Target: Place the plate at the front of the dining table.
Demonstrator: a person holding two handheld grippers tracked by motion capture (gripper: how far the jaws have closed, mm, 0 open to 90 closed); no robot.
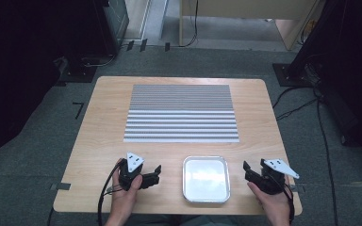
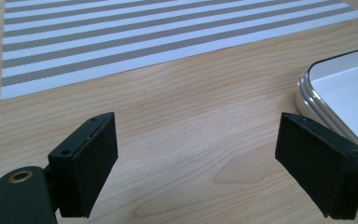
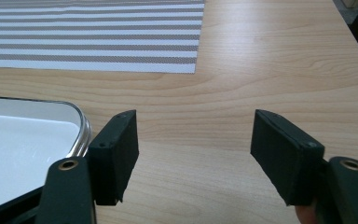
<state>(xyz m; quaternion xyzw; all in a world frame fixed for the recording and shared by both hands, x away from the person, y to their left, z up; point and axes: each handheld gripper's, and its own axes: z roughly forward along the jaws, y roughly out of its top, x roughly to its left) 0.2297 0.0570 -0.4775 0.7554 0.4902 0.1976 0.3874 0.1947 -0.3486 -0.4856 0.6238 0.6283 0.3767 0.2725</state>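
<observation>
A square metal tray (image 1: 206,179) with a white inside sits near the front edge of the wooden table (image 1: 99,122), between the two grippers, and nothing lies in it. The left gripper (image 1: 152,175) rests on the table just left of the tray, its jaws spread wide with bare wood between them. The right gripper (image 1: 248,172) sits just right of the tray, jaws likewise spread and holding nothing. Behind the tray, apart from it, lies a grey-and-white striped placemat (image 1: 181,113). No writing can be read anywhere.

The left gripper view catches the tray's rim (image 2: 307,100) beside its right jaw; the right gripper view shows the rim (image 3: 81,133) touching or just beside its left jaw. The high view adds dark floor, cables (image 1: 323,136) and black stands around the table.
</observation>
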